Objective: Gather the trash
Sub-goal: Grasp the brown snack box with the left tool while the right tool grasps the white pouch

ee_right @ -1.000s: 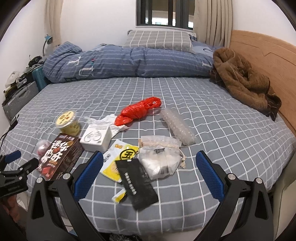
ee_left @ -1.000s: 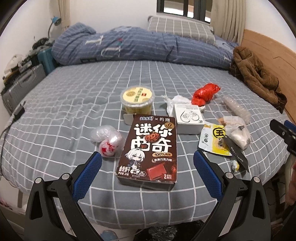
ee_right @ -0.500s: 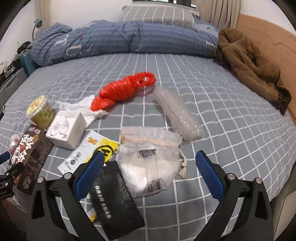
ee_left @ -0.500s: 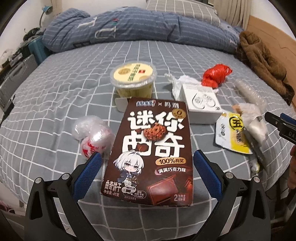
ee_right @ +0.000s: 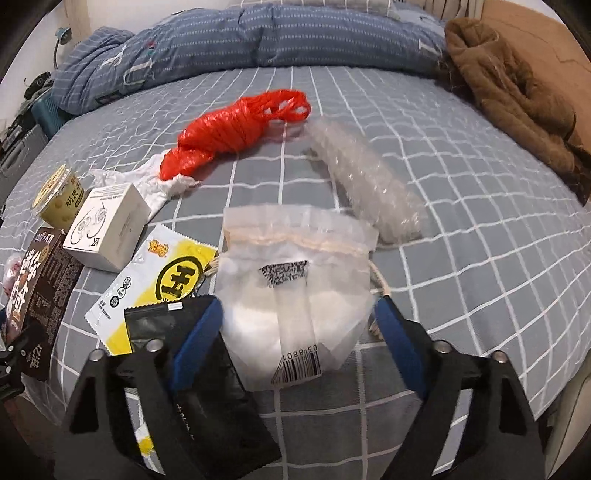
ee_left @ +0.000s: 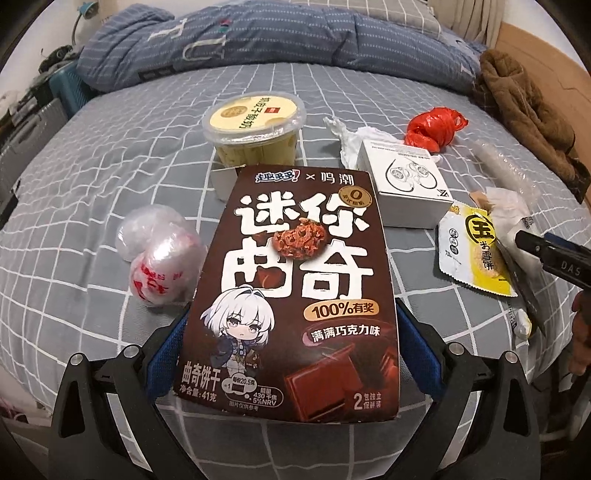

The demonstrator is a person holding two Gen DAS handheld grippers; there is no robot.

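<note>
Trash, assorted, on grey checked bed: brown cookie box between the spread fingers of left gripper, clear drawstring pouch between those of right gripper; neither is gripped yet. Step judged: approach to grasp; next, close on each item squarely.

This is a bedroom in a home. A bed with a grey sheet crossed by white grid lines fills most of both views, and a rumpled blue duvet lies bunched along the top of the frame. A wooden headboard runs down the upper right, with a brown fleecy garment heaped against it. At the far left edge, beside the bed, stand a teal case and a grey suitcase, with a small blue desk lamp in the upper left corner against a white wall.
</note>
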